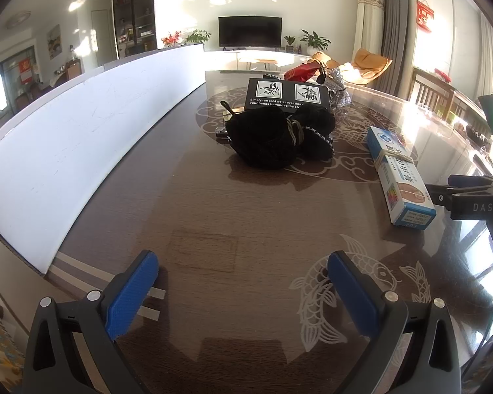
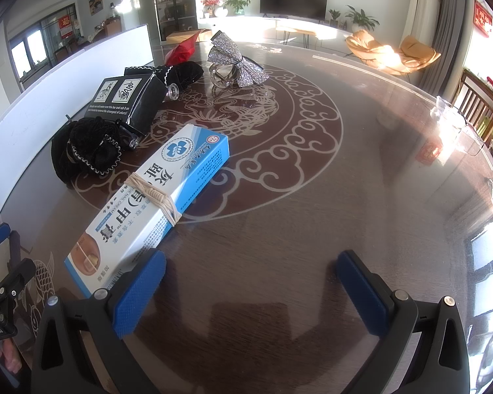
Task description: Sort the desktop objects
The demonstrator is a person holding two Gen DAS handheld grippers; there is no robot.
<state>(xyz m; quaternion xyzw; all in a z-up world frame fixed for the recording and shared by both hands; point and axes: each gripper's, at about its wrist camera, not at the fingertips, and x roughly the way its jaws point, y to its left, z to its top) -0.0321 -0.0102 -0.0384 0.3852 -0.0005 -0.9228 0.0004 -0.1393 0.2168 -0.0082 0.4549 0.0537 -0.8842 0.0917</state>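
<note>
Left tongs spread wide, empty, low over bare bench. Right tongs also spread, empty; left blue pad just beside near end of blue-white box, contact unclear. Box lay flat, rubber band round middle. Beyond: black pouch, black box, silver bow, red bag. White board along bench's left edge

A sunlit living room: a dark television against a white wall, potted plants beside it, tan armchairs near grey curtains.
</note>
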